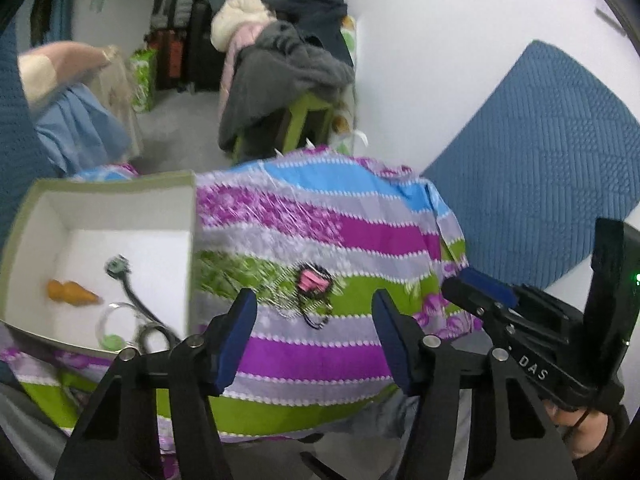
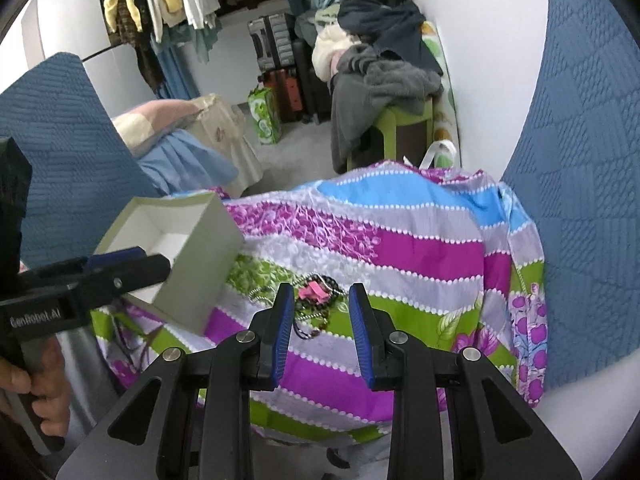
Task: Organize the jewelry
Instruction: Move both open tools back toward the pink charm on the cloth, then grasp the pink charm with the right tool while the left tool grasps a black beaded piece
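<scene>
Cluttered bedroom; striped purple-green-blue cloth (image 1: 340,344) carries an open grey cardboard box (image 1: 120,188) beside tangled pink-black jewelry (image 2: 316,294). Both my left gripper (image 1: 314,312) and right gripper (image 2: 320,304) hover open, empty.

A striped floral cloth (image 2: 420,256) covers the surface, with a clothes-heaped green stool (image 2: 404,120) beyond it.

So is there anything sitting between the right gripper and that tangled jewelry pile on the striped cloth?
Nothing visible. The right gripper has empty jaws, and the jewelry pile lies just ahead of its tips on the striped cloth. The open box sits off to the left, beside that path.
</scene>
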Demonstrator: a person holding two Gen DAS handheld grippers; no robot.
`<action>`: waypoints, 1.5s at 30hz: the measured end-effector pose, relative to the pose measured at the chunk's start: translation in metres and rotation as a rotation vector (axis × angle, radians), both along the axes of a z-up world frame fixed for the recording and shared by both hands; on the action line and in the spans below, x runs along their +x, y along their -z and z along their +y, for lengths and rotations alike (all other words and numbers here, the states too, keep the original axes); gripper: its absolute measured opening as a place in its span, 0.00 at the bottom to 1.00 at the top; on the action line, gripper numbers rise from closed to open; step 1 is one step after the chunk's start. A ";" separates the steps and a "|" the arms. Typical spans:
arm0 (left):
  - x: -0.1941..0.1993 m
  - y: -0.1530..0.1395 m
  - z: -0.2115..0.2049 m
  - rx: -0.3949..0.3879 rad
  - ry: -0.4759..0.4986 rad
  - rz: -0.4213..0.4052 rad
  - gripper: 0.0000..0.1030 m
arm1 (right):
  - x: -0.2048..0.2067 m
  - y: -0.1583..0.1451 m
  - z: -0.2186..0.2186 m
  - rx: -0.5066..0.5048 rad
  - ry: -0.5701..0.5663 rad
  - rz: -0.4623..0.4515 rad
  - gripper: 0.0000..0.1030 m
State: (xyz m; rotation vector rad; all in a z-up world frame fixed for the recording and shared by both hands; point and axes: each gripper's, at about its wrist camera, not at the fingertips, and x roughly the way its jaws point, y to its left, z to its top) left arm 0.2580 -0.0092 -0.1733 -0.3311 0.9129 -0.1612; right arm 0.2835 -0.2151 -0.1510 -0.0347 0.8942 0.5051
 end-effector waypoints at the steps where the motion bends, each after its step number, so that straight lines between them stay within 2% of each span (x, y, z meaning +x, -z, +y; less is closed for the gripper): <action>1: 0.003 0.005 -0.003 -0.005 0.005 0.009 0.55 | 0.002 0.004 0.000 0.000 -0.009 0.009 0.25; 4: 0.012 0.021 -0.011 -0.007 0.022 0.039 0.45 | 0.012 0.019 -0.002 0.001 -0.036 0.046 0.25; 8: 0.025 0.050 -0.018 -0.041 0.026 0.098 0.42 | 0.026 0.041 0.000 0.016 -0.079 0.102 0.25; 14: 0.041 0.090 -0.023 -0.075 0.008 0.169 0.29 | 0.052 0.075 0.008 0.038 -0.141 0.199 0.20; 20: 0.057 0.122 -0.017 -0.118 -0.019 0.223 0.28 | 0.074 0.107 0.026 0.034 -0.227 0.266 0.17; 24: 0.064 0.130 -0.016 -0.130 -0.016 0.230 0.23 | 0.085 0.122 0.037 0.032 -0.266 0.283 0.17; 30: 0.072 0.141 -0.019 -0.138 -0.012 0.249 0.23 | 0.098 0.138 0.048 0.009 -0.298 0.300 0.17; 40: 0.078 0.147 -0.022 -0.113 -0.012 0.250 0.23 | 0.101 0.148 0.062 -0.058 -0.345 0.279 0.08; 45: 0.084 0.146 -0.022 -0.097 -0.022 0.236 0.22 | 0.101 0.146 0.056 -0.048 -0.306 0.303 0.07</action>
